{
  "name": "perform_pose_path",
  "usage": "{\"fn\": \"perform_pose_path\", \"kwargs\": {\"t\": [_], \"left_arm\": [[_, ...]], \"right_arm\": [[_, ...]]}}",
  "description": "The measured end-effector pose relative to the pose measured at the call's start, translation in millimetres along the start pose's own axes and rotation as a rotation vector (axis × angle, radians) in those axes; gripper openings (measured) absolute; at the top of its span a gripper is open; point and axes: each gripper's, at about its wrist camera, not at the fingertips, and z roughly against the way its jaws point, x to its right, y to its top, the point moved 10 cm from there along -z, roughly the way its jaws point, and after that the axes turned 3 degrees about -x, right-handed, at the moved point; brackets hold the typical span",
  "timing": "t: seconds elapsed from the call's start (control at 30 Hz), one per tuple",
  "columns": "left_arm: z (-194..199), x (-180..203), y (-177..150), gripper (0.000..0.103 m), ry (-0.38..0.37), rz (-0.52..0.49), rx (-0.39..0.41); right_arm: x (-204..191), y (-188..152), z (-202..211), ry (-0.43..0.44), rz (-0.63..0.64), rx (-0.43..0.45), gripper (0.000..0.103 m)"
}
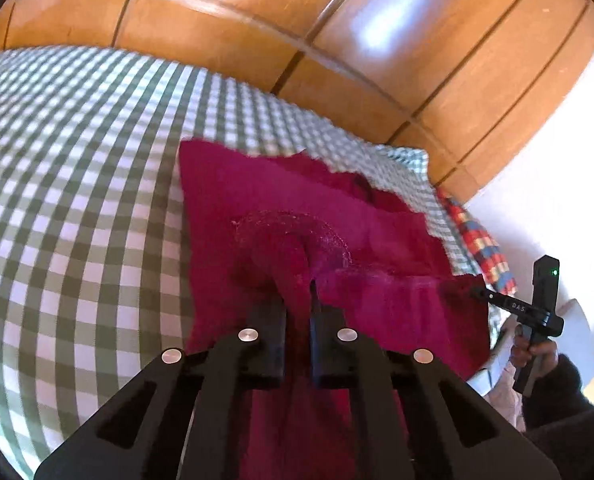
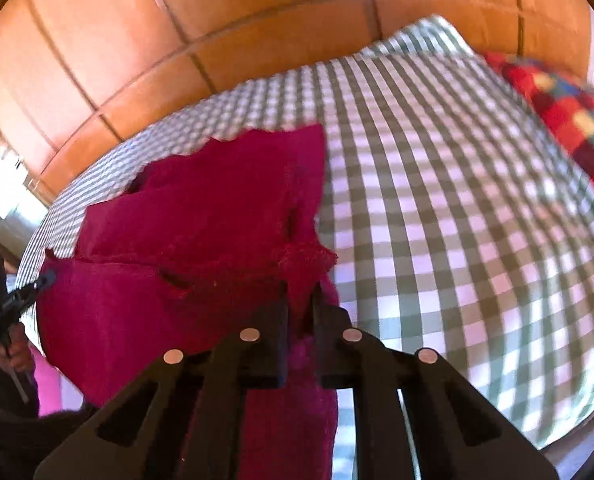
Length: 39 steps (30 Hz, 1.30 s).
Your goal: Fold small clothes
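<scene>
A crimson knitted garment (image 1: 257, 200) lies on a green-and-white checked bedcover (image 1: 77, 184), its near edge lifted off the cloth. My left gripper (image 1: 297, 292) is shut on a bunched fold at that near edge. The right gripper (image 1: 477, 292) shows at the garment's far right corner in the left wrist view, pinching the fabric there. In the right wrist view the same crimson garment (image 2: 201, 208) hangs from my right gripper (image 2: 301, 292), which is shut on its corner. The left gripper (image 2: 45, 278) grips the opposite corner at the left edge of that view.
A wooden panelled headboard (image 1: 337, 40) stands behind the bed. A red, blue and yellow checked pillow (image 2: 569, 120) lies at the bed's far right. A person's hand (image 1: 533, 350) and dark sleeve hold the right gripper's handle. The checked bedcover (image 2: 457, 200) spreads wide to the right.
</scene>
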Motion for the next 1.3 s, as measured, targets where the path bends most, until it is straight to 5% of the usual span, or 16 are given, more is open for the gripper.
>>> {"fn": "perform_pose_path", "kwargs": {"t": [0.27,0.43,0.63,0.8,0.83,0.87,0.93,1.2,1.3], "left_arm": [[30,11,52,0.007,0.006,-0.018,0.126],[-2,-12,106,0.007,0.086,0.013,0.124],[-64,-45,150,0.007,0.187,0.05,0.053],[-108,-69,147,0.008,0.278,0.047,-0.049],[-110,-72,144,0.008,0.279,0.053,-0.055],[-108,-74,140,0.011,0.261,0.065,-0.055],[-97,-75,135,0.015,0.244,0.088,-0.035],[-22,-53,53,0.015,0.143,0.053,-0.021],[-5,-42,13,0.035,0.117,0.03,-0.037]], "right_arm": [[-32,78,26,0.028,0.046,0.138,0.008],[-25,143,-19,-0.001,0.003,0.139,0.008],[-10,177,-96,-0.081,-0.026,0.045,0.008],[10,161,-147,-0.103,-0.072,-0.066,0.014],[12,157,-148,-0.094,-0.087,-0.07,0.021],[13,154,-144,-0.09,-0.093,-0.065,0.041],[13,146,-129,-0.08,-0.088,-0.036,0.055],[-1,75,-53,0.037,-0.089,-0.014,0.055],[-8,39,-34,0.048,-0.076,-0.036,0.055]]}}
